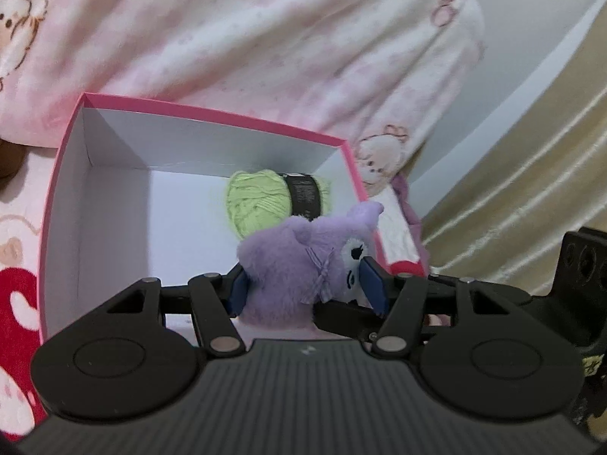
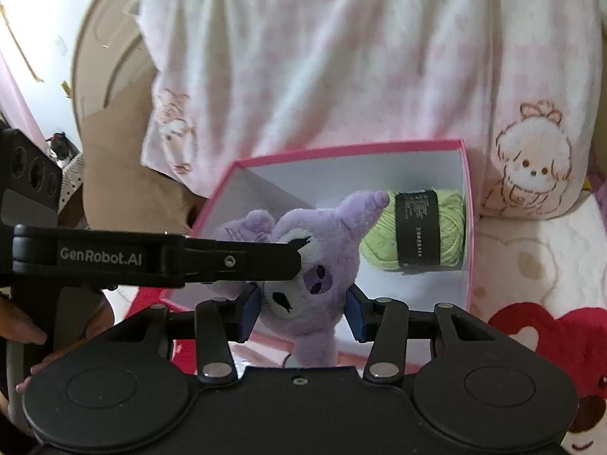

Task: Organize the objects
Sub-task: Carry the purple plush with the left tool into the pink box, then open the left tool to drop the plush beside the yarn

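Note:
A purple plush toy (image 1: 292,261) with a white face hangs over the near side of an open pink box (image 1: 212,112) with a white inside. My left gripper (image 1: 305,290) is shut on its body, blue pads pressed into the fur on both sides. My right gripper (image 2: 302,311) is shut on the same plush toy (image 2: 322,239) at the face. One finger (image 2: 235,259) of the left gripper crosses the right wrist view and touches the toy's head. A light green yarn ball (image 1: 258,201) with a black label lies in the box's far right corner, also visible as the yarn ball (image 2: 451,227) inside the box (image 2: 341,148).
A pink-and-white fleece with bear prints (image 1: 265,38) is heaped behind the box. The box rests on a fleece with red hearts (image 2: 538,337). A beige striped surface (image 1: 531,189) lies to the right. A hand (image 2: 22,330) holds the left gripper's handle.

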`<state>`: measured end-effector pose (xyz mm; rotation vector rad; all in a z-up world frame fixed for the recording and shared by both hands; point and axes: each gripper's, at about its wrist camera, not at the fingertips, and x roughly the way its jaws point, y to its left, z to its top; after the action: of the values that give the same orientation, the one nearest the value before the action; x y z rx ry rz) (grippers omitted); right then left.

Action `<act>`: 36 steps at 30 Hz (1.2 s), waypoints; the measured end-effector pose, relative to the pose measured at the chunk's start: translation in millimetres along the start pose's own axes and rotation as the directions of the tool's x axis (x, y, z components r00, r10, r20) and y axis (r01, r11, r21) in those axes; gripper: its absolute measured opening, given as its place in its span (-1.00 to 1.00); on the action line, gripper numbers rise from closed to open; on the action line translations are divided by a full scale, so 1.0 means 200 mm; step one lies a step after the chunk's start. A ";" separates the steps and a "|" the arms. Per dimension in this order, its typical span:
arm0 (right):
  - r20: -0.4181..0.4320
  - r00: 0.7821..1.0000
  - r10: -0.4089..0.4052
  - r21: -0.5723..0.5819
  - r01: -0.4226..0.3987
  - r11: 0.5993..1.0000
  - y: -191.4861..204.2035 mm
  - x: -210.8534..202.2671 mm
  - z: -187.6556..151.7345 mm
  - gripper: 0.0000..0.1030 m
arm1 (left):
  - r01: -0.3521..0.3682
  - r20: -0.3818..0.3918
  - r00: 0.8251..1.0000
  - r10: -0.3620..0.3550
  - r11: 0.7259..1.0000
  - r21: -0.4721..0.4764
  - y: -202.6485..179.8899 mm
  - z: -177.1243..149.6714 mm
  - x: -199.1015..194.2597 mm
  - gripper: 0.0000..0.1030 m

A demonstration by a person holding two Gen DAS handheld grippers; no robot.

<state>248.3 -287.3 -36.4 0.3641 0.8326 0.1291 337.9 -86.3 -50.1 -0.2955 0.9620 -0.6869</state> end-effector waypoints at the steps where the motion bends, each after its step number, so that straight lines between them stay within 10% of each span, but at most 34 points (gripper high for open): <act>1: -0.012 1.000 -0.006 0.004 0.006 1.000 -0.01 0.02 0.00 0.01 | -0.006 -0.004 1.000 0.006 1.000 -0.003 0.01 0.01 0.03 0.13; 20: -0.170 0.975 -0.142 -0.114 0.123 0.986 0.02 0.35 0.00 0.00 | -0.024 -0.074 0.997 0.022 0.999 -0.033 0.20 -0.05 0.28 0.09; 36: -0.284 0.881 -0.378 -0.257 0.310 0.915 0.06 0.41 0.02 -0.04 | -0.024 -0.106 0.994 0.018 0.998 -0.055 0.17 -0.06 0.39 0.10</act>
<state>306.6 -256.6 -85.9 -0.0093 1.1929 -0.0623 370.7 -112.1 -125.7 -0.3006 1.0848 -0.6617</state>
